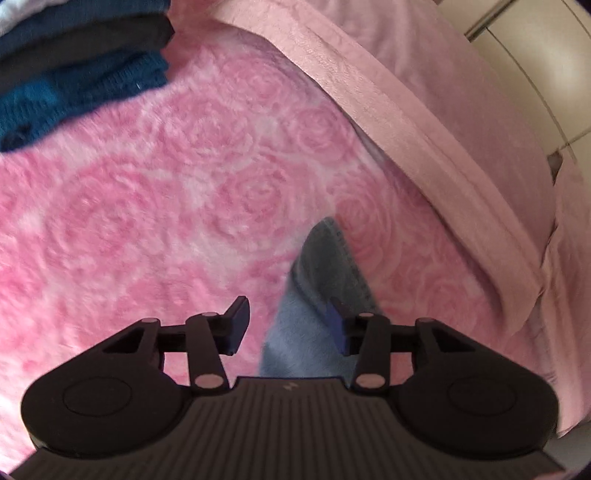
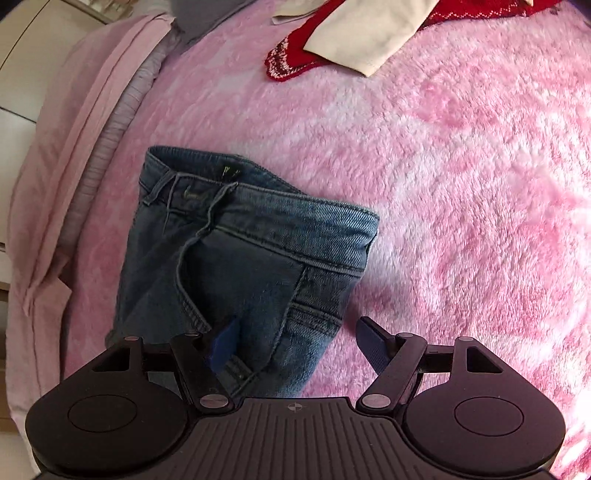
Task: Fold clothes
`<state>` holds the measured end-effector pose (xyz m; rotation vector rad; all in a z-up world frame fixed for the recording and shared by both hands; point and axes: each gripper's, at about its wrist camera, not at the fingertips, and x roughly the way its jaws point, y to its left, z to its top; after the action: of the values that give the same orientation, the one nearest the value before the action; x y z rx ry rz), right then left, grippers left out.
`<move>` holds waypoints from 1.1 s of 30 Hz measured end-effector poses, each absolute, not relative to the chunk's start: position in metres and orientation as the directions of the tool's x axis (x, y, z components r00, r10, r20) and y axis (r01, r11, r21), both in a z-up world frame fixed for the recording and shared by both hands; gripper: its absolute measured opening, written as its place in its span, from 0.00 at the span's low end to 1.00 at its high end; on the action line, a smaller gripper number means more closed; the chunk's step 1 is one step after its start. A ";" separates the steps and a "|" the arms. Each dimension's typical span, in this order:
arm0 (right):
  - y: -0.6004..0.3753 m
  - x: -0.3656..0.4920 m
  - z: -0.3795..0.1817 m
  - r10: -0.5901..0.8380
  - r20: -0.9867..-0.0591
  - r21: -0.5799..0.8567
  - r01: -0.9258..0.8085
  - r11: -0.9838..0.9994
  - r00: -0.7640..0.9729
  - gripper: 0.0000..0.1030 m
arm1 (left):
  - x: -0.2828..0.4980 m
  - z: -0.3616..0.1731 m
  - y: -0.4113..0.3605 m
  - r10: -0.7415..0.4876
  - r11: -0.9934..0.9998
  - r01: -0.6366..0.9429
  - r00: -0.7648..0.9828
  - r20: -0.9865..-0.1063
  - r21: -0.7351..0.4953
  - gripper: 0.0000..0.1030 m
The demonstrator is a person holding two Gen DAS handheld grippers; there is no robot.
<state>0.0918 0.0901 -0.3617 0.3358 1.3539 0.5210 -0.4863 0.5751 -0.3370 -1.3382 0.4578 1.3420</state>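
**Now both claws hang open over the jeans on the pink bed**

Spread across the bed, a fluffy pink blanket [image 2: 461, 184] with a rose pattern carries everything. The jeans [image 2: 240, 258] lie on it, folded along their length, with the waistband away from the right wrist camera and a back pocket facing up. The right claw [image 2: 295, 347] stands wide open just above the denim: its left finger is over the fabric near the pocket seam, and its right finger is over bare blanket beside the jeans. Whether the finger touches the cloth cannot be told.

From the left wrist camera, a narrow end of the jeans [image 1: 325, 273] reaches away between the fingers. The left claw [image 1: 291, 325] is also open, holding nothing; its right finger overlaps the denim, its left one is over the blanket [image 1: 166, 203].

Well away at the upper left of that view sits a stack of folded dark and teal clothes [image 1: 81, 74]. Near the far edge in the right view lie a red knitted garment [image 2: 284, 64] and a cream cloth [image 2: 369, 33] on top of it. A pale pink sheet [image 1: 424, 122] borders the blanket.
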 end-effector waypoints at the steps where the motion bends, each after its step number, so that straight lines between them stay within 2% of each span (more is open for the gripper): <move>1: 0.091 0.091 -0.362 0.534 -0.836 0.513 -0.162 0.843 0.130 0.71 | -0.485 -0.339 0.577 0.407 -0.299 -0.858 0.281 -0.869 -0.418 0.35; 2: 0.092 0.091 -0.362 0.531 -0.837 0.510 -0.163 0.845 0.132 0.71 | -0.484 -0.342 0.578 0.391 -0.303 -0.861 0.279 -0.877 -0.408 0.30; 5: 0.094 0.089 -0.362 0.521 -0.842 0.498 -0.168 0.851 0.138 0.71 | -0.484 -0.349 0.577 0.370 -0.318 -0.857 0.283 -0.885 -0.407 0.26; 10: 0.097 0.087 -0.362 0.504 -0.851 0.479 -0.175 0.860 0.148 0.71 | -0.489 -0.351 0.572 0.378 -0.345 -0.829 0.305 -0.874 -0.439 0.08; 14: 0.100 0.086 -0.363 0.498 -0.854 0.471 -0.182 0.863 0.151 0.71 | -0.492 -0.354 0.573 0.369 -0.362 -0.822 0.308 -0.877 -0.440 0.07; 19: 0.102 0.090 -0.364 0.511 -0.847 0.484 -0.190 0.855 0.144 0.71 | -0.477 -0.379 0.599 0.283 -0.351 -0.804 0.397 -0.873 -0.479 0.09; 21: 0.103 0.093 -0.366 0.537 -0.833 0.511 -0.187 0.839 0.134 0.52 | -0.464 -0.377 0.602 0.291 -0.287 -0.839 0.384 -0.876 -0.463 0.00; 23: 0.104 0.098 -0.366 0.560 -0.820 0.538 -0.172 0.825 0.121 0.20 | -0.454 -0.369 0.602 0.317 -0.229 -0.861 0.374 -0.871 -0.453 0.00; 24: 0.105 0.100 -0.365 0.570 -0.814 0.550 -0.165 0.819 0.115 0.14 | -0.452 -0.362 0.602 0.339 -0.209 -0.866 0.372 -0.864 -0.455 0.00; 25: 0.107 0.102 -0.357 0.595 -0.793 0.574 -0.168 0.801 0.131 0.10 | -0.450 -0.355 0.601 0.362 -0.188 -0.870 0.370 -0.856 -0.456 0.00; 29: 0.115 0.111 -0.312 0.707 -0.672 0.676 -0.208 0.707 0.220 0.08 | -0.442 -0.313 0.608 0.464 -0.100 -0.871 0.387 -0.797 -0.482 0.00; 33: 0.124 0.119 -0.267 0.796 -0.527 0.758 -0.259 0.599 0.299 0.07 | -0.446 -0.220 0.621 0.694 0.020 -0.845 0.397 -0.601 -0.535 0.00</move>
<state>0.1193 0.1238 -0.2669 0.6121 1.0430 0.7611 -0.4463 0.6208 -0.2201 -0.9816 0.1892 1.2039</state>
